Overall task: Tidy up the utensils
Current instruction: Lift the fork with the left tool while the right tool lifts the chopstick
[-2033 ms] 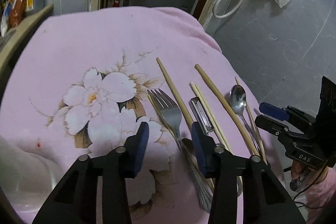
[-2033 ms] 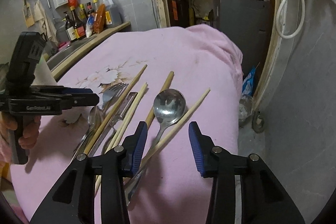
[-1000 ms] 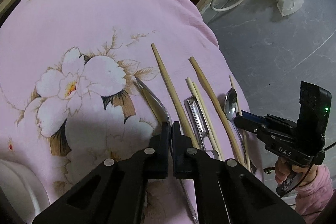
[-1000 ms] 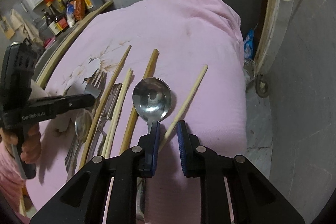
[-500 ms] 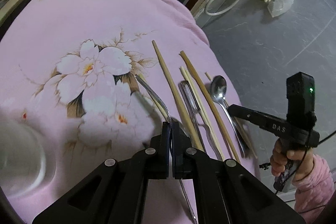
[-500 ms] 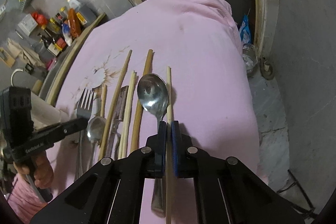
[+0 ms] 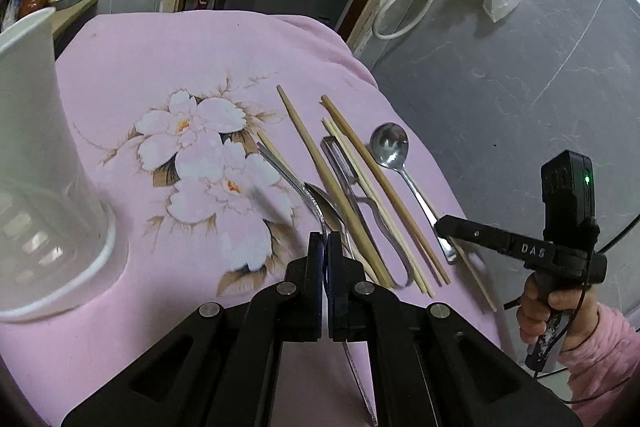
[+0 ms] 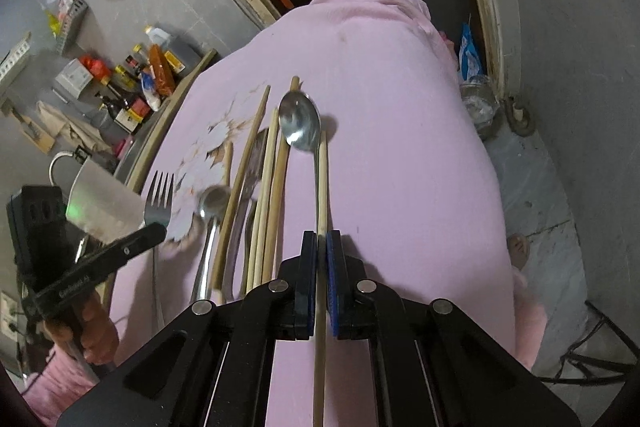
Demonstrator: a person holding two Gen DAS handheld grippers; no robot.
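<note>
1. Fork (image 8: 160, 201) sits clamped in your left gripper (image 7: 325, 247), tines lifted off the pink floral cloth (image 7: 168, 75); seen side-on in the left wrist view, its handle passes back between the pressed pads.
2. Your right gripper (image 8: 321, 247) is clenched on a pale wooden chopstick (image 8: 321, 187), which runs straight ahead from the pads, its tip beside the bowl of the large spoon (image 8: 299, 125).
3. On the tabletop, the large spoon lies at the right end of the row, bowl up.
4. Left of it: remaining chopsticks (image 7: 384, 187) lie roughly parallel, with a metal peeler (image 7: 344, 167) among them and a smaller spoon (image 8: 212, 203) at the left end.
5. White plastic cup (image 7: 40, 147) stands upright on the cloth, well apart from the row, at the left of the left wrist view.
6. Your hand in a pink sleeve (image 7: 600, 347) shows at the cloth's right edge.
</note>
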